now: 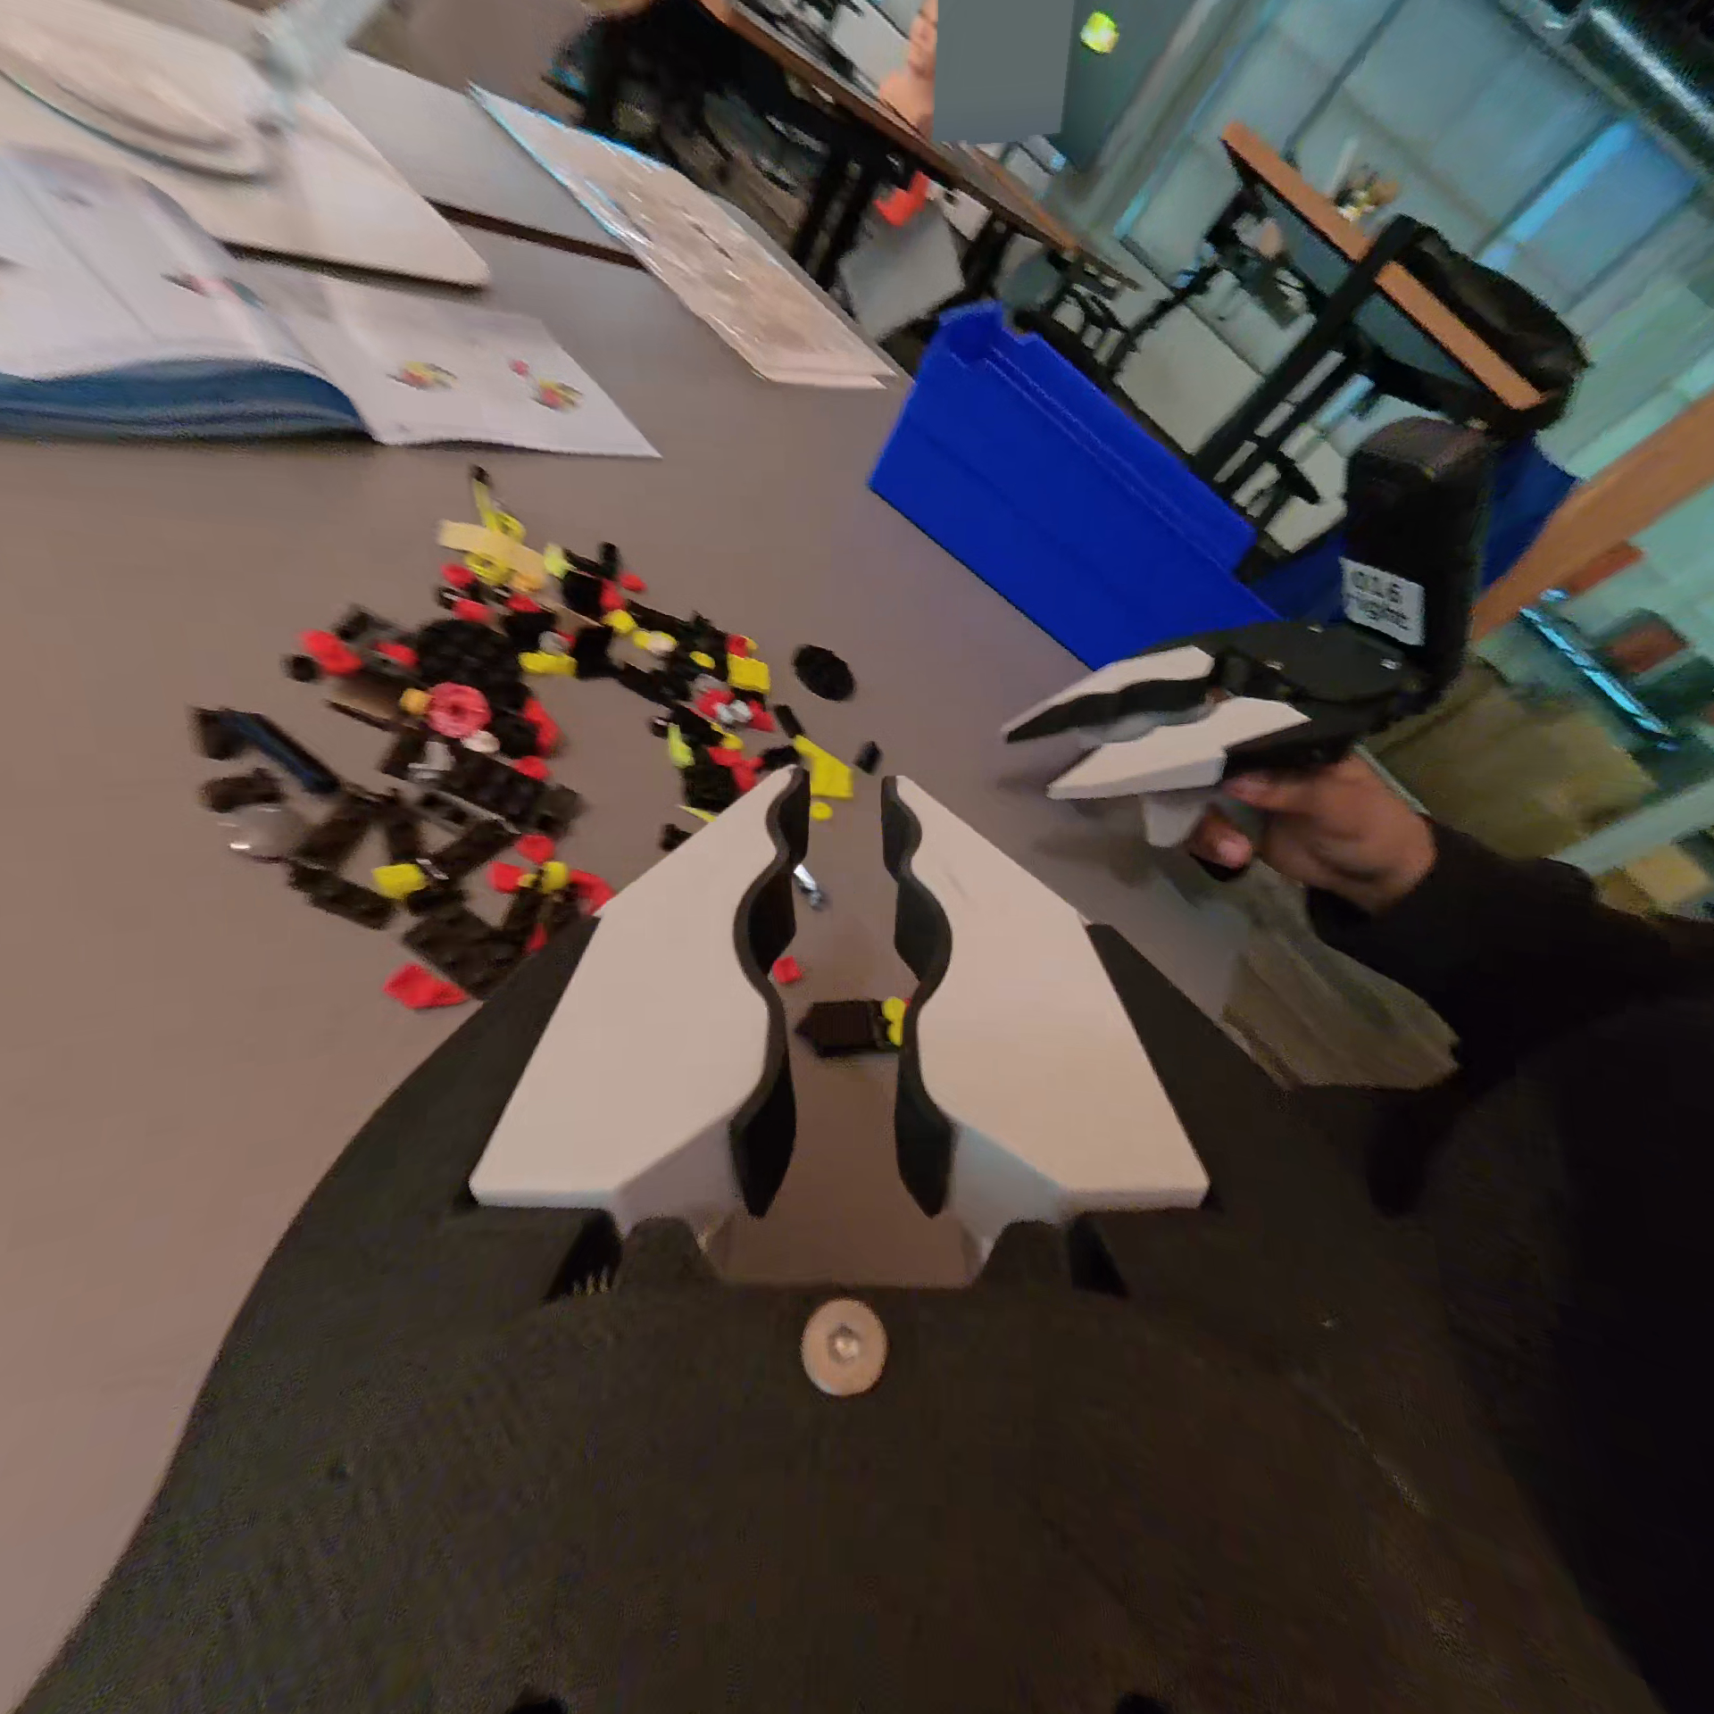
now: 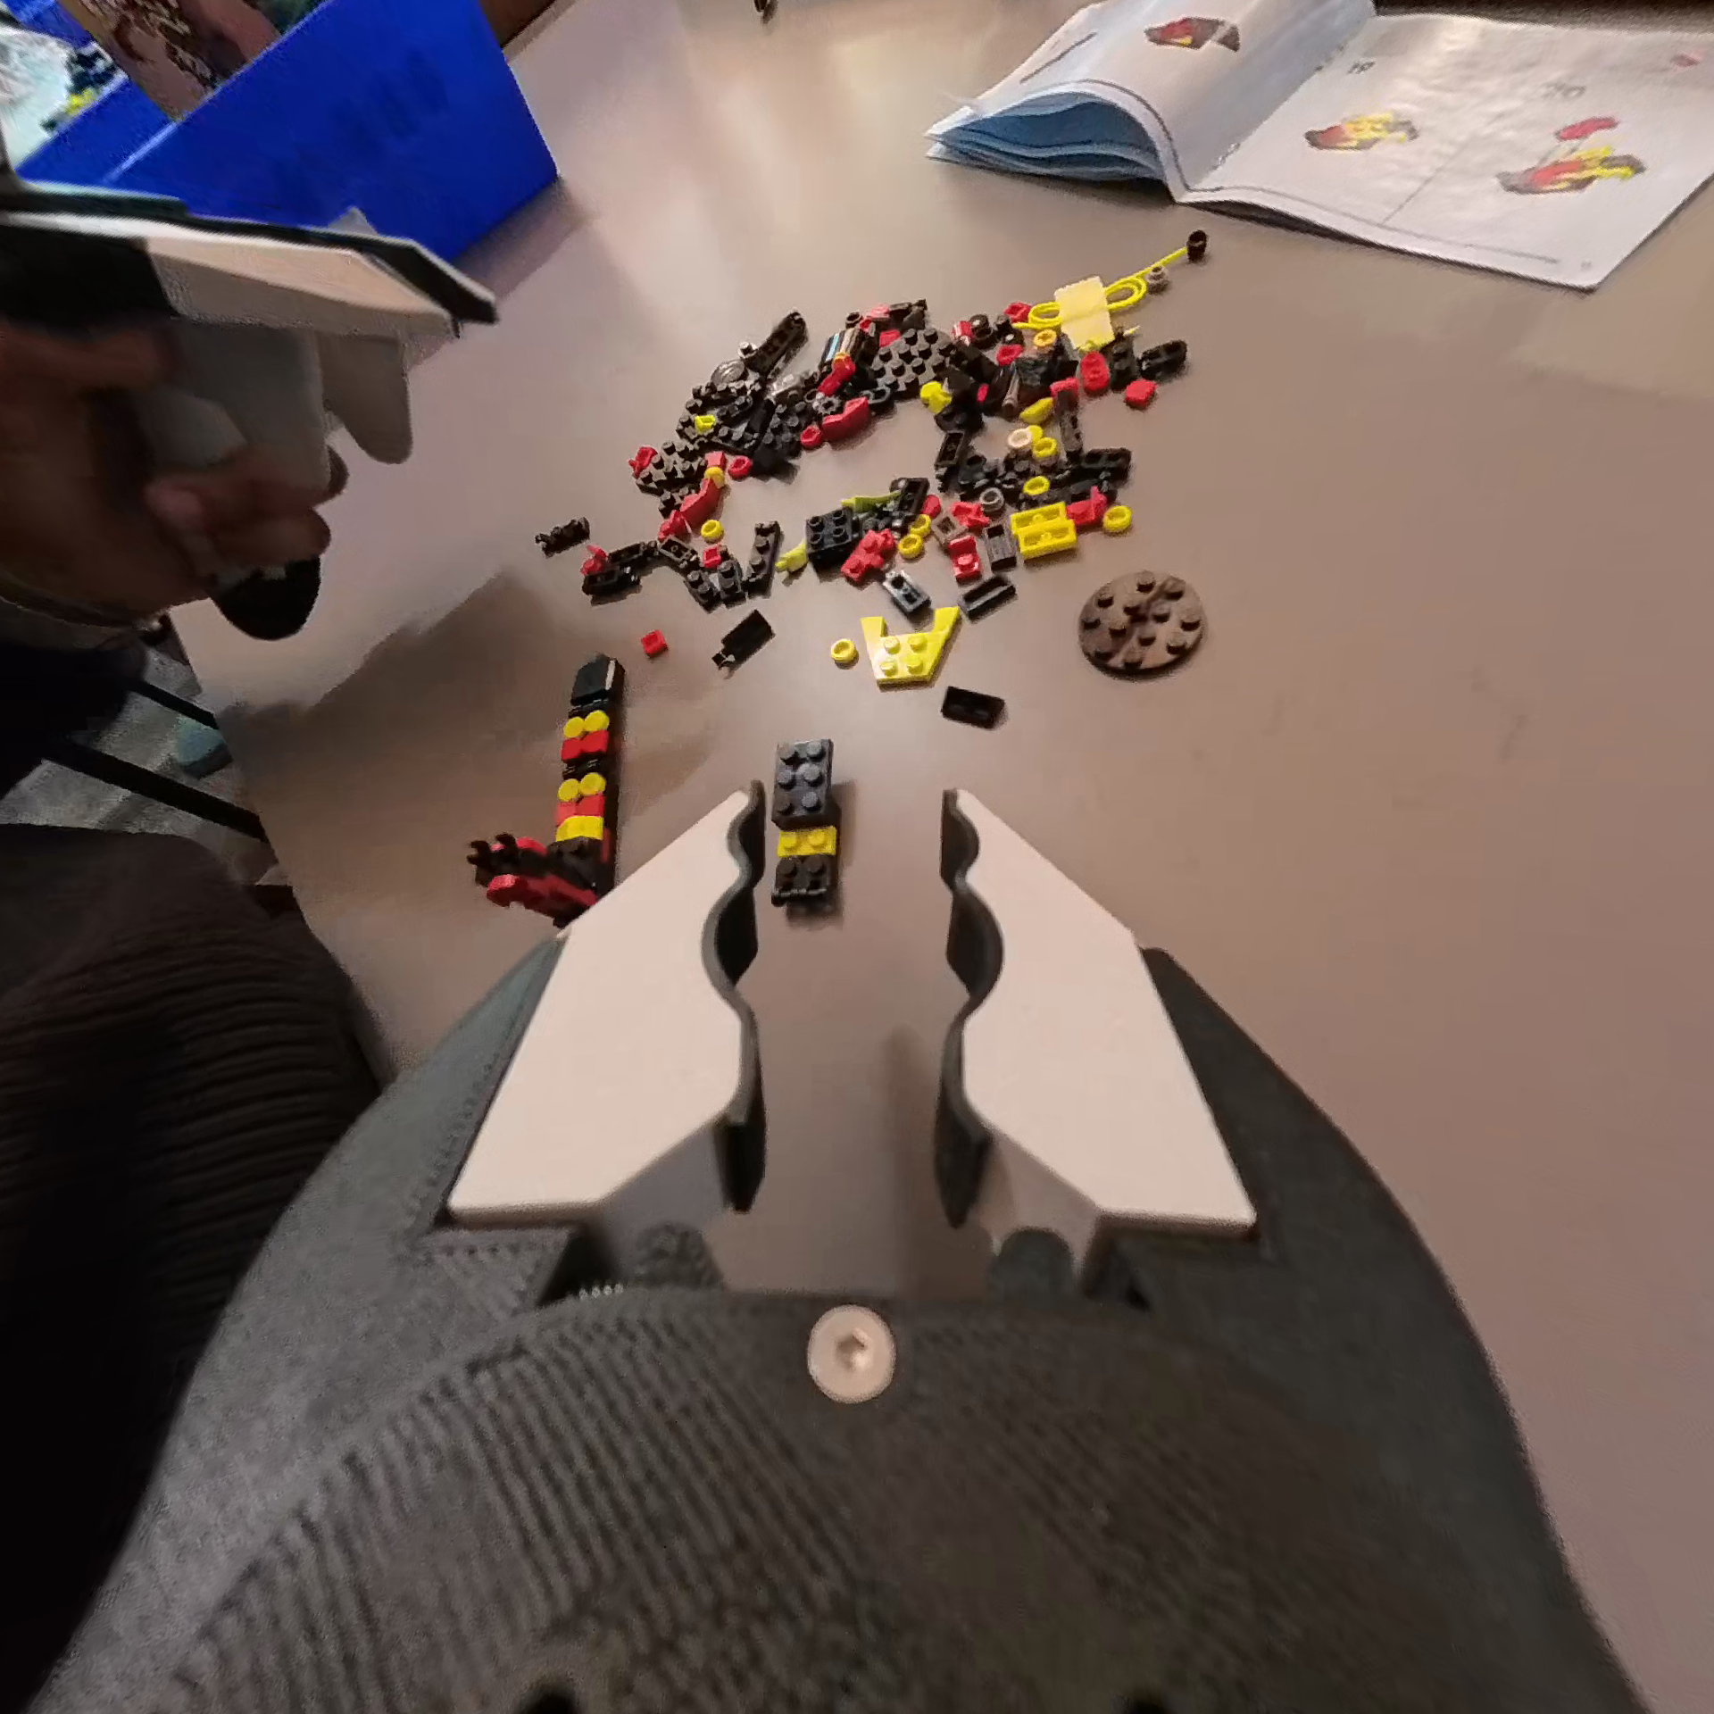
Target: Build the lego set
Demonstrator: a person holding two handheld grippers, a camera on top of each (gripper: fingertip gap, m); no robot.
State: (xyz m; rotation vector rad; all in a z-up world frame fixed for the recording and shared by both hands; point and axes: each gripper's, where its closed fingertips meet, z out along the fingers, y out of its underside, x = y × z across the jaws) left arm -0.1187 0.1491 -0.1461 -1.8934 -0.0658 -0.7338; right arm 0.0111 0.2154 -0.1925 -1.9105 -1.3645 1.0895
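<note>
A pile of loose black, red and yellow lego pieces (image 2: 927,445) lies on the grey table (image 2: 1345,742); it also shows in the left wrist view (image 1: 519,733). My right gripper (image 2: 851,802) is open and empty, low over the table. A small black-yellow-black assembly (image 2: 805,825) lies between its tips, close to the left finger. A long black assembly with red and yellow studs (image 2: 584,788) lies to its left. My left gripper (image 1: 842,788) is open and empty; a small black and yellow piece (image 1: 849,1025) lies on the table below its fingers.
A round black plate (image 2: 1141,623) and a yellow wedge plate (image 2: 907,649) lie apart from the pile. An open instruction booklet (image 2: 1391,121) lies at the far side. A blue bin (image 2: 371,121) stands at the table's edge. A hand (image 1: 1317,835) holds the right gripper (image 1: 1029,762). Tip to tip, the grippers are about 15 cm apart. To reach the round black plate (image 2: 1141,623) in a straight line is about 8 cm for my right fingers, about 20 cm for my left. It is also in sight in the left wrist view (image 1: 828,669).
</note>
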